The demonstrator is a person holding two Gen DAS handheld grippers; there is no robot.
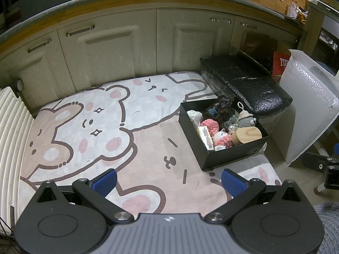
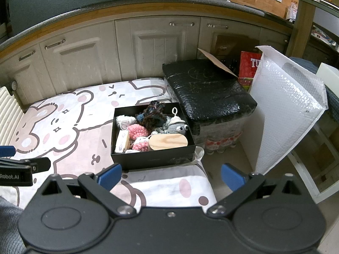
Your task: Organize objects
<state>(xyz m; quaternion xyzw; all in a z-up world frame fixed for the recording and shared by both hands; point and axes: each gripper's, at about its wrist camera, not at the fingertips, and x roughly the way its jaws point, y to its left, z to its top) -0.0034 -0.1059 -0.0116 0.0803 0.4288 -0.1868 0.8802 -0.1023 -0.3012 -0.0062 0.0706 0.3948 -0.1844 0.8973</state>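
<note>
A black open box (image 1: 233, 155) (image 2: 152, 158) sits on a cartoon-bear mat (image 1: 95, 116) (image 2: 74, 127). Inside lie several crocheted toys: pink balls (image 1: 210, 126) (image 2: 137, 131), a grey figure with googly eyes (image 1: 246, 119) (image 2: 177, 126), dark yarn (image 1: 222, 103) (image 2: 151, 111), a white ball (image 1: 193, 115) (image 2: 125, 120), plus a round wooden piece (image 1: 246, 136) (image 2: 168, 141) and a small carton (image 1: 205, 137) (image 2: 122, 141). My left gripper (image 1: 168, 181) hovers open over the mat, left of and nearer than the box. My right gripper (image 2: 170, 176) is open, just in front of the box. Both hold nothing.
A black wrapped package (image 1: 243, 84) (image 2: 207, 91) stands behind the box. A white bubble mailer (image 1: 307, 105) (image 2: 284, 110) leans at the right, with a red carton (image 2: 249, 67) behind. Cream cabinet doors (image 1: 106, 48) line the back; a white radiator (image 1: 10, 137) stands left.
</note>
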